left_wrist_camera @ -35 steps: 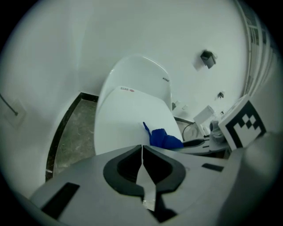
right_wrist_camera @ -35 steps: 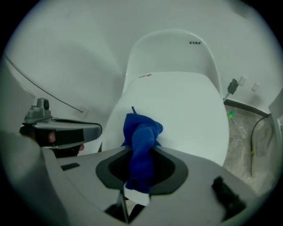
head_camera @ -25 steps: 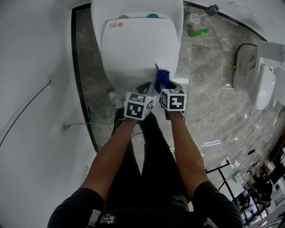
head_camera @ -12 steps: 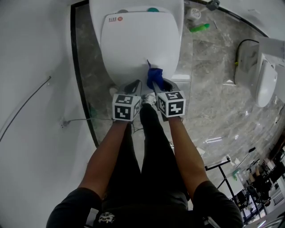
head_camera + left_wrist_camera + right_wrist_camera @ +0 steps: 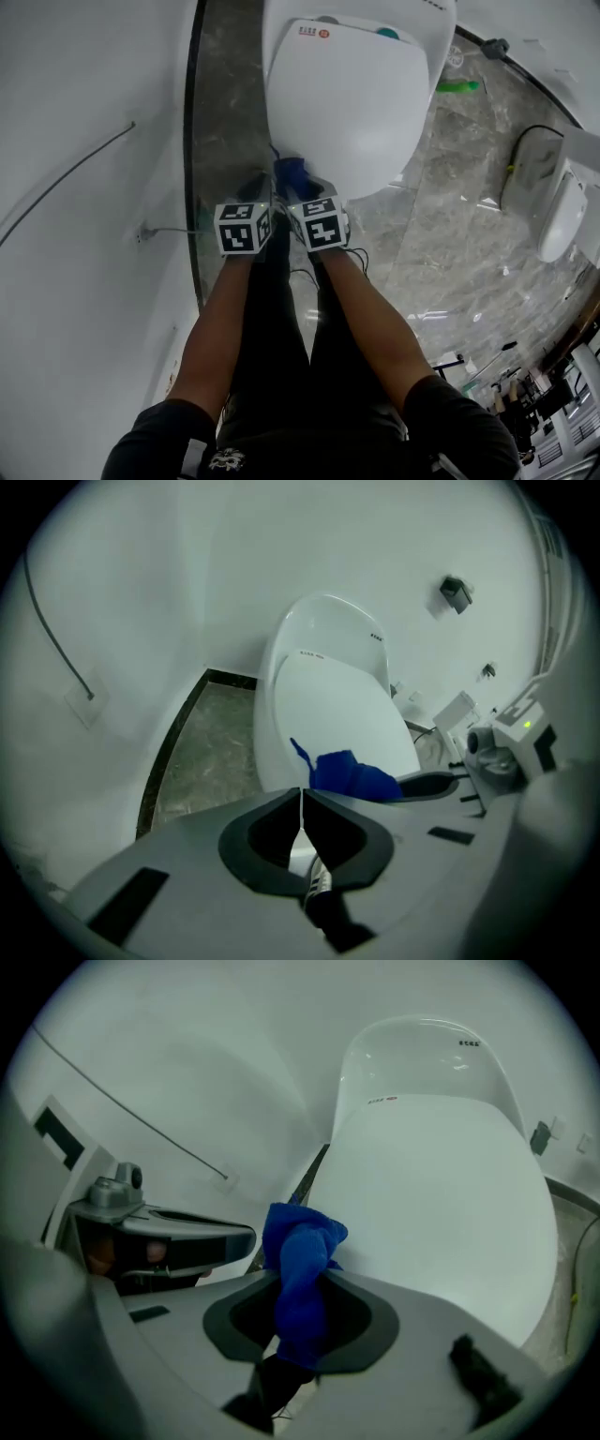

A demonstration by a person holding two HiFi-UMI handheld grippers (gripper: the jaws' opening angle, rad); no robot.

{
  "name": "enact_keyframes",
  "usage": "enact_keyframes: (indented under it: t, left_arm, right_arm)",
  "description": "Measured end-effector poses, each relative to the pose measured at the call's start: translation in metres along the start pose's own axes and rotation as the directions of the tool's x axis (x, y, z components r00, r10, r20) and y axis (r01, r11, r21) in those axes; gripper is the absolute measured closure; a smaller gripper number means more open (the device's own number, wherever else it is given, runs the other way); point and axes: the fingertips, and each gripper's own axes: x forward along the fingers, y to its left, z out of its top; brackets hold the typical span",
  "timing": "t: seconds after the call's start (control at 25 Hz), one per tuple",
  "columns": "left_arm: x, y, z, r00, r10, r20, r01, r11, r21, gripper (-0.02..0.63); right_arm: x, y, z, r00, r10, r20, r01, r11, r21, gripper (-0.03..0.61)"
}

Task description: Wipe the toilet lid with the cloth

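The white toilet lid (image 5: 352, 98) is down, its front rim just ahead of both grippers. A bunched blue cloth (image 5: 298, 1260) sticks out of my right gripper (image 5: 302, 1274), which is shut on it; the cloth (image 5: 291, 172) hangs at the lid's front left edge, and whether it touches the lid I cannot tell. My left gripper (image 5: 302, 799) sits close beside it on the left, shut with nothing between its jaws. In the left gripper view the cloth (image 5: 352, 775) shows just right of the jaws, before the lid (image 5: 333, 714).
A white curved wall (image 5: 84, 187) rises at the left, with a thin cable (image 5: 66, 187) along it. Grey marble floor (image 5: 441, 234) spreads right of the toilet. A second white fixture (image 5: 561, 211) stands at the far right, a green object (image 5: 457, 86) lies beyond the toilet.
Both grippers have swung together from the lid's front right across to its front left edge, the blue cloth still in the right one. The left jaws stay shut.
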Motion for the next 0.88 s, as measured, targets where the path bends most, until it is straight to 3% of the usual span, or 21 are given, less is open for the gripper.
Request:
enact_keyframes:
  t: [0.12, 0.32, 0.48, 0.88]
  left_arm:
    - [0.009, -0.003, -0.005, 1.0, -0.016, -0.025, 0.017, 0.999, 0.032, 0.595]
    - [0.019, -0.015, -0.004, 0.999, -0.05, -0.014, 0.05, 0.999, -0.007, 0.595]
    - [0.023, -0.035, -0.008, 0.996, -0.088, -0.023, 0.087, 0.996, -0.03, 0.595]
    - [0.045, -0.127, -0.025, 0.975, -0.194, -0.107, 0.2, 0.979, 0.041, 0.595]
  right_arm:
    - [0.012, 0.004, 0.001, 0.999, -0.026, -0.021, 0.025, 0.999, -0.04, 0.493]
    - [0.01, -0.004, -0.001, 0.998, -0.056, -0.018, 0.055, 0.998, -0.043, 0.493]
    - [-0.005, -0.03, -0.01, 0.995, -0.104, 0.004, 0.104, 0.995, 0.009, 0.494]
    - [-0.056, -0.112, -0.046, 0.978, -0.204, 0.05, 0.194, 0.968, 0.156, 0.494]
